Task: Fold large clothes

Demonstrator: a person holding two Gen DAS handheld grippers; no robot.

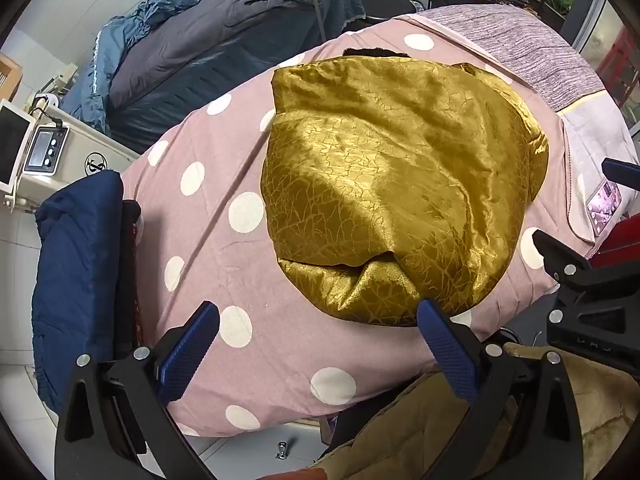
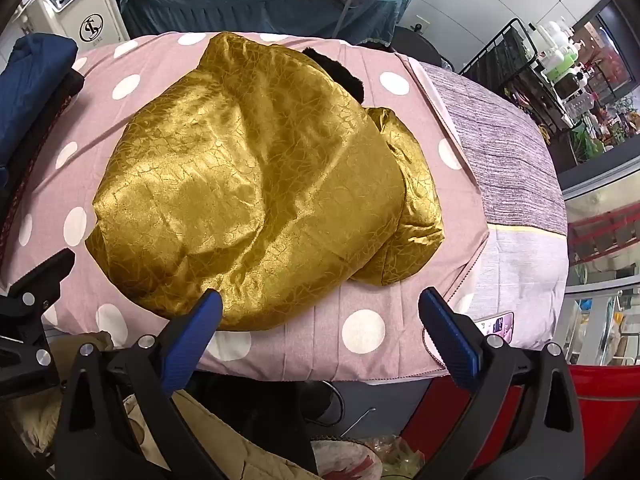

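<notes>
A shiny gold padded jacket [image 1: 396, 184] lies folded in a bundle on the pink polka-dot cover [image 1: 224, 264] of the table. It also shows in the right wrist view [image 2: 256, 184], with a black fur collar [image 2: 340, 72] sticking out at its far edge. My left gripper [image 1: 318, 314] is open and empty, hovering above the near edge of the jacket. My right gripper [image 2: 320, 300] is open and empty, just short of the jacket's near edge. The right gripper's body shows at the right of the left wrist view [image 1: 584, 292].
A folded navy garment [image 1: 76, 272] lies at the table's left edge. A phone [image 1: 604, 208] lies at the right edge on a grey striped cloth [image 2: 508, 152]. A grey quilt [image 1: 224, 40] covers a bed behind. A beige machine [image 2: 76, 4] stands at far left. A tan garment [image 1: 440, 432] lies below.
</notes>
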